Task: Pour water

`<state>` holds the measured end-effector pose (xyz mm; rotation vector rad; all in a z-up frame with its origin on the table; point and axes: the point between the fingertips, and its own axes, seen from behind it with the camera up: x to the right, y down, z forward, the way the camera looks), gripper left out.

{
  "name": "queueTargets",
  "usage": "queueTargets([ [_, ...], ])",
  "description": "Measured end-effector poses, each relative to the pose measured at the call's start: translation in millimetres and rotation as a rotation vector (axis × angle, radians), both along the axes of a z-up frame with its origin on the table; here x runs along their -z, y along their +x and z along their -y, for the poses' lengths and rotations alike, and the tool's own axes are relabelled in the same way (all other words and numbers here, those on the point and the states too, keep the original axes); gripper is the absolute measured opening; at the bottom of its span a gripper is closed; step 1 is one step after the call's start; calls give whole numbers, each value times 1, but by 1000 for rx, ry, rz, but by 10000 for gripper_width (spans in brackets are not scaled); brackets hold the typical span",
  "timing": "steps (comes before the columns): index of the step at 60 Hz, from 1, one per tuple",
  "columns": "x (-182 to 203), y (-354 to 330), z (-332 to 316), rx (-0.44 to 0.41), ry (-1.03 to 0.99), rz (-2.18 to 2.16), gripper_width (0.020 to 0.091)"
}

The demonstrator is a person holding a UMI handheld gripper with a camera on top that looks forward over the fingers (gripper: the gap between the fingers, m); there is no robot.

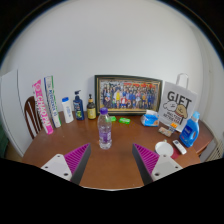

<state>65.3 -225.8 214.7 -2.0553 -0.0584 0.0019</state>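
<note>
A clear plastic water bottle (105, 130) with a purple label and white cap stands upright on the brown wooden table (110, 165), just beyond my fingers and midway between them. A white cup (164, 149) sits on the table to the right, close to the right finger. My gripper (112, 160) is open, its magenta pads (76, 157) spread wide with only bare tabletop between them. Nothing is held.
At the back stand a framed group photo (128, 95), a white "GIFT" bag (178, 106) and a blue spray bottle (189, 130) on the right. Several bottles (78, 105) and a pink box (43, 106) line the left. A chair back (33, 116) shows far left.
</note>
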Motion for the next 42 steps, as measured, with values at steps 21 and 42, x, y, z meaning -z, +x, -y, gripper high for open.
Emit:
queueTargets([
  [21,89,-42,-162,18,122,-21,838],
  [42,134,-36,-233,84,187,-9,510],
])
